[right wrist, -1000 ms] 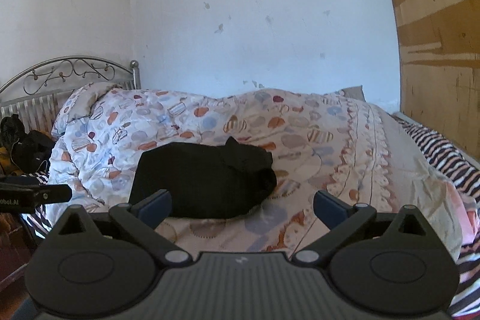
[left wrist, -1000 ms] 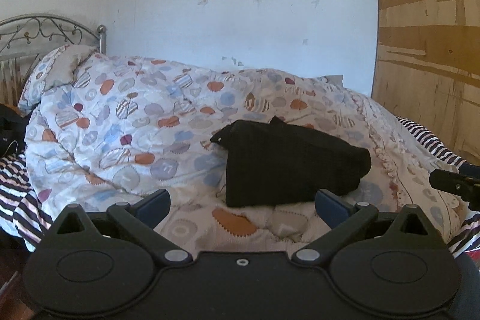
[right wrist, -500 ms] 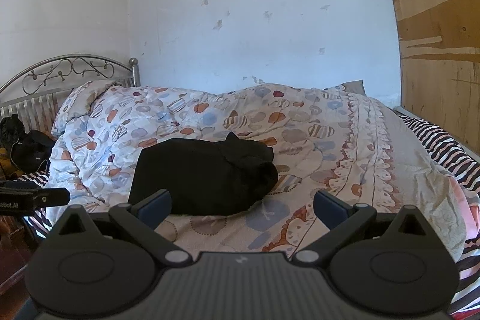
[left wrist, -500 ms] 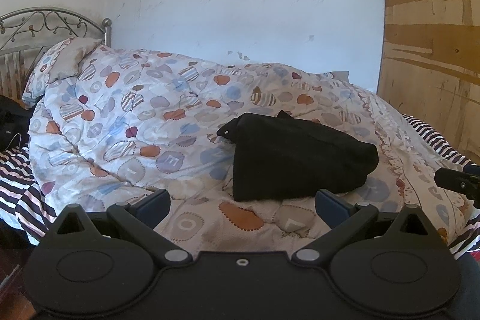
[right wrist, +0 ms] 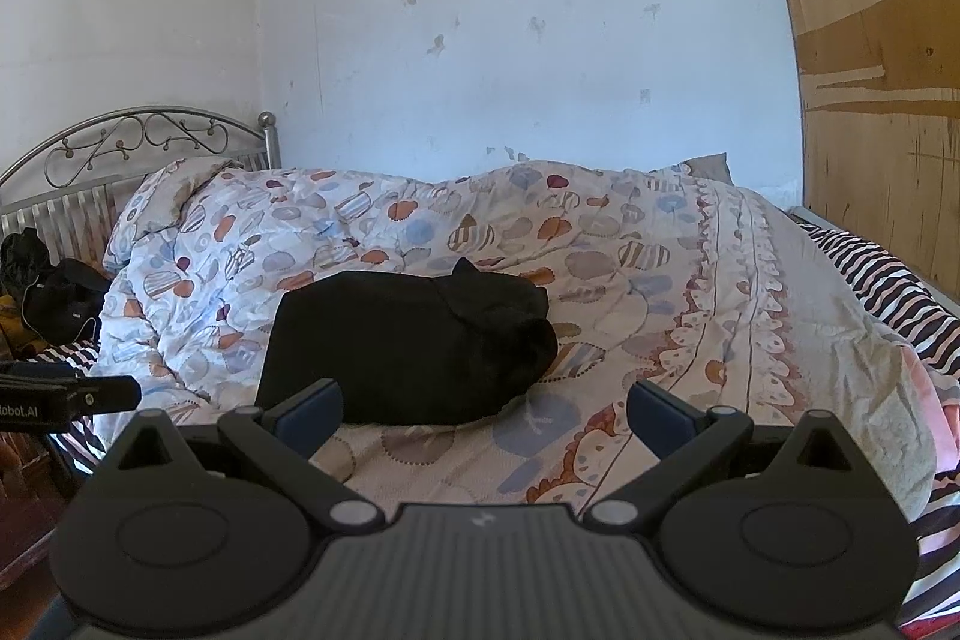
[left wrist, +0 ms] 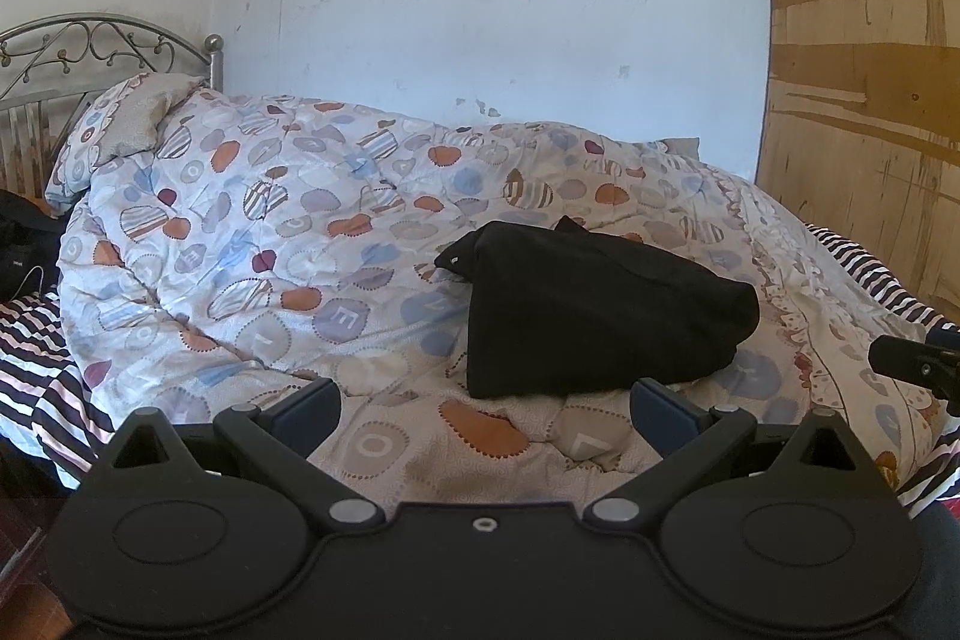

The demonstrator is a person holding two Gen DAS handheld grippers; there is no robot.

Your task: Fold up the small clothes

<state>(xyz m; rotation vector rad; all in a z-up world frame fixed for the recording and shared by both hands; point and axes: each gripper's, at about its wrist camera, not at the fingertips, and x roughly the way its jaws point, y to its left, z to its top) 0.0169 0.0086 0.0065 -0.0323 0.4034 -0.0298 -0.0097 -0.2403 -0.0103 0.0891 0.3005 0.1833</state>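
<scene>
Soft, light black garment (left wrist: 600, 310) lies folded on the quilt (left wrist: 270, 244); pinch a corner. Left hand-held gripper (left wrist: 483, 403) and right hand-held gripper (right wrist: 483, 403) both gape empty.

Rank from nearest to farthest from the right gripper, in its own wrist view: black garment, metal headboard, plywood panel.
1. Black garment, just ahead, slightly left of the right gripper.
2. Metal headboard, far left.
Plywood panel, far right: too close to call against the headboard.

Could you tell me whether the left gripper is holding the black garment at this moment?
No, the left gripper is open with nothing between its fingers, and the black garment lies on the patterned quilt beyond them.
</scene>
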